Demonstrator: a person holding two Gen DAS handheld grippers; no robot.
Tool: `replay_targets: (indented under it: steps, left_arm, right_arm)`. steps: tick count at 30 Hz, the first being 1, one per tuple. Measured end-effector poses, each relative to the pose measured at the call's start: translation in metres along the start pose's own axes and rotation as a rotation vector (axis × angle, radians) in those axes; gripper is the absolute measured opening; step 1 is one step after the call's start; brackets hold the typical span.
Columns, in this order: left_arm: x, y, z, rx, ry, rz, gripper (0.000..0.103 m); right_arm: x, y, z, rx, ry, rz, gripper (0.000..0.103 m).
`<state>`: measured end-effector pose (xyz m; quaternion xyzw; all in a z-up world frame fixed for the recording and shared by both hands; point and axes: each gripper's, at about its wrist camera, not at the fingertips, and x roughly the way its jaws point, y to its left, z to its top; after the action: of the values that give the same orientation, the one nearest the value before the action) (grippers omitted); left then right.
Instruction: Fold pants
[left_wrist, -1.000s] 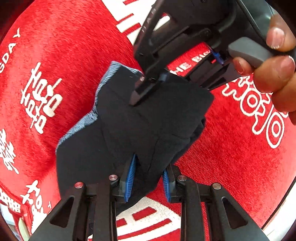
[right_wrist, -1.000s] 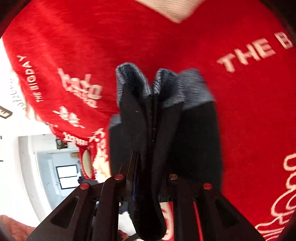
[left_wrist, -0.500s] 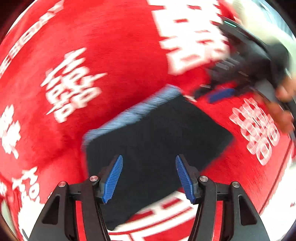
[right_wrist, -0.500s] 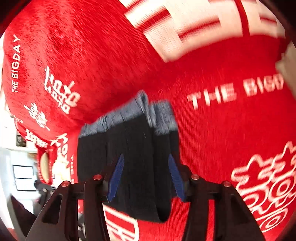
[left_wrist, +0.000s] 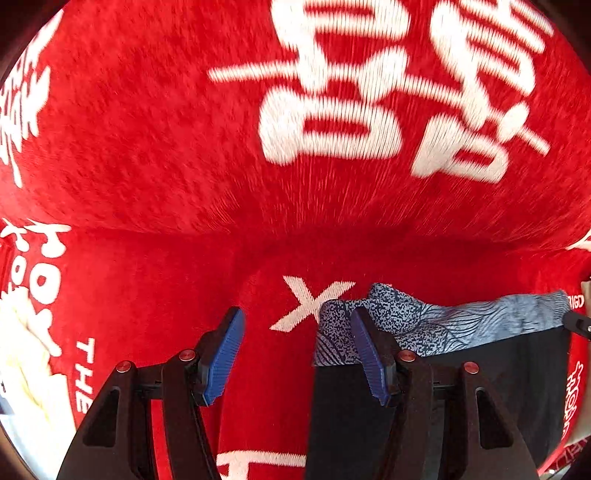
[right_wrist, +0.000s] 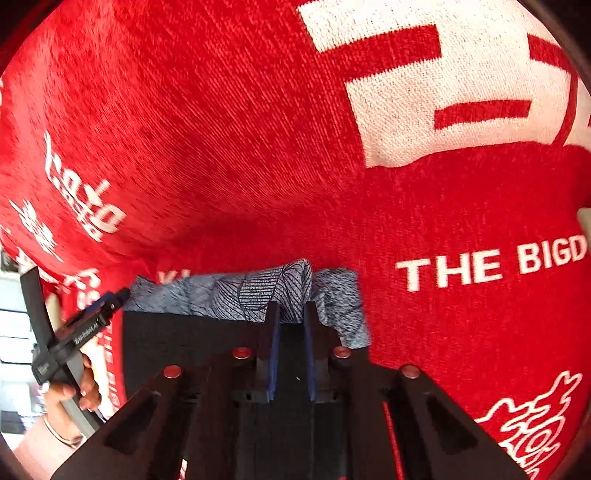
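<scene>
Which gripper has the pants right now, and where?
Neither, by these views. The left gripper is open beside the pants; the right gripper has just closed above them, apparently gripping nothing.

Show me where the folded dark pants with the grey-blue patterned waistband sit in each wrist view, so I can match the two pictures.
Left wrist view: the folded dark pants fill the lower right, partly behind the left gripper's right-hand finger.
Right wrist view: they lie bottom centre, under the right gripper.
Shared landmark: the grey-blue patterned waistband along the pants' far edge, on the red woven cloth.
</scene>
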<state>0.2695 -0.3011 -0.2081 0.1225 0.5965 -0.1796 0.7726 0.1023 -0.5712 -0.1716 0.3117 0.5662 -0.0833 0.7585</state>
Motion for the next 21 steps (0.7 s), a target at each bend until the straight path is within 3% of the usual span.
replay_targets:
  steps: [7, 11, 13, 17, 21]
  left_arm:
    - [0.047, 0.005, -0.008, 0.014, 0.060, 0.085, 0.061]
    - [0.035, 0.010, -0.007, 0.012, 0.027, 0.113, 0.061]
    - [0.019, 0.017, -0.012, -0.003, 0.013, 0.088, 0.061]
    - [-0.020, 0.024, -0.038, 0.042, -0.021, 0.034, 0.061]
    - [-0.030, 0.015, -0.075, 0.097, 0.017, 0.003, 0.061]
  right_arm:
    - [0.028, -0.001, -0.005, -0.008, 0.016, -0.039, 0.013]
    - [0.030, 0.003, -0.006, -0.011, 0.006, -0.055, 0.016]
    - [0.019, 0.004, -0.009, -0.001, -0.005, -0.056, 0.022]
    - [-0.011, -0.004, -0.032, 0.051, -0.022, -0.036, 0.054]
    - [-0.035, -0.024, -0.085, 0.163, -0.005, -0.003, 0.054]
